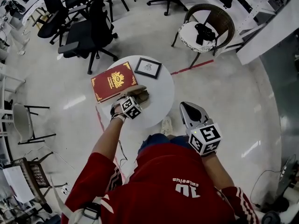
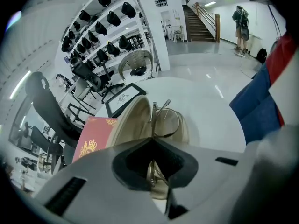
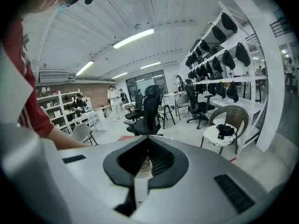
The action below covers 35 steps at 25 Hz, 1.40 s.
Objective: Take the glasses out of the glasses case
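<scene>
An open glasses case [image 2: 132, 120] with a beige lining lies on the round white table [image 1: 161, 97]. Thin metal-framed glasses [image 2: 169, 123] stand on edge over the case, and my left gripper [image 2: 152, 139] is shut on their frame; one lens shows beyond the jaws and one behind them. In the head view the left gripper [image 1: 134, 96] sits right over the case [image 1: 142, 95]. My right gripper [image 1: 185, 105] hangs off the table's right edge, near the person's body. In its own view the right gripper [image 3: 148, 138] is shut with nothing in it.
A red book [image 1: 113, 81] with a gold emblem lies on the table's left, and a black picture frame [image 1: 148, 67] lies at the back. Black office chairs [image 1: 88, 29] and a wicker chair [image 1: 205, 29] stand on the floor beyond the table.
</scene>
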Available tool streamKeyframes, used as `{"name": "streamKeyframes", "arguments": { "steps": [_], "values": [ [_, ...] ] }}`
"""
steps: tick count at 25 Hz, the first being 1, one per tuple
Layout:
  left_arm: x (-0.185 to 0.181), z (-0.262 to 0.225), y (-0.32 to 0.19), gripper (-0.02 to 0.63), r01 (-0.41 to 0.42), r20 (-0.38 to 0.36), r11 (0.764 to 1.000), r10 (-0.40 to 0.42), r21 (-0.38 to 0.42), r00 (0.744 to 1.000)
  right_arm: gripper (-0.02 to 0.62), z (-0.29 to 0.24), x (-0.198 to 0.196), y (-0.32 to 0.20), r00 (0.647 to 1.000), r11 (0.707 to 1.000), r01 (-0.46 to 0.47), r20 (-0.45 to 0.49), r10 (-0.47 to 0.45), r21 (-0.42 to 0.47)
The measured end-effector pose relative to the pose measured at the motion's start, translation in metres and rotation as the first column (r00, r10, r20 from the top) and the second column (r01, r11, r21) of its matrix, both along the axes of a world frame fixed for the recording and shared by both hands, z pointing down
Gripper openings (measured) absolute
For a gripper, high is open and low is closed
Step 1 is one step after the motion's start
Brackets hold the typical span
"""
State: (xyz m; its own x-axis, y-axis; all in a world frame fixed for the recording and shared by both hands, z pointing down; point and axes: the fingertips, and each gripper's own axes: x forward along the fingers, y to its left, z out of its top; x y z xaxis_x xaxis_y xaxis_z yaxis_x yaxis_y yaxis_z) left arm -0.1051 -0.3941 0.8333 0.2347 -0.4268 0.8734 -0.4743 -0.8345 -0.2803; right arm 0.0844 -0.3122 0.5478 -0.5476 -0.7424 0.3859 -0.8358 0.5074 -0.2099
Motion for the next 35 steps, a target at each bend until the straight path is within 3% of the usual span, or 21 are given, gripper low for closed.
{"name": "streamKeyframes", "arguments": {
  "steps": [3,13,21,29,35],
  "values": [
    [0.003,-0.01,0.0,0.015,0.0,-0.012,1.0,0.0,0.011,1.0,0.015,-0.009,0.003,0.004,1.0,1.0,-0.015,0.0,0.015,0.007],
    [0.022,-0.073,0.015,0.015,0.027,-0.18,0.998,-0.016,0.057,0.983,0.015,-0.043,0.005,0.021,0.999,0.998,-0.05,-0.004,0.05,0.05],
    [0.017,-0.127,0.017,0.015,0.099,-0.317,0.991,-0.066,0.089,0.946,0.015,-0.069,-0.001,0.015,1.0,0.997,-0.028,0.011,0.027,0.077],
    [-0.004,-0.213,0.027,0.015,0.187,-0.485,0.963,-0.071,0.193,0.871,0.015,-0.092,-0.021,0.008,1.0,0.992,0.015,0.02,-0.018,0.127],
    [-0.023,-0.283,0.044,0.015,0.287,-0.642,0.933,-0.084,0.218,0.762,0.015,-0.111,-0.036,0.014,0.998,0.987,0.028,0.047,-0.036,0.157]
  ]
}}
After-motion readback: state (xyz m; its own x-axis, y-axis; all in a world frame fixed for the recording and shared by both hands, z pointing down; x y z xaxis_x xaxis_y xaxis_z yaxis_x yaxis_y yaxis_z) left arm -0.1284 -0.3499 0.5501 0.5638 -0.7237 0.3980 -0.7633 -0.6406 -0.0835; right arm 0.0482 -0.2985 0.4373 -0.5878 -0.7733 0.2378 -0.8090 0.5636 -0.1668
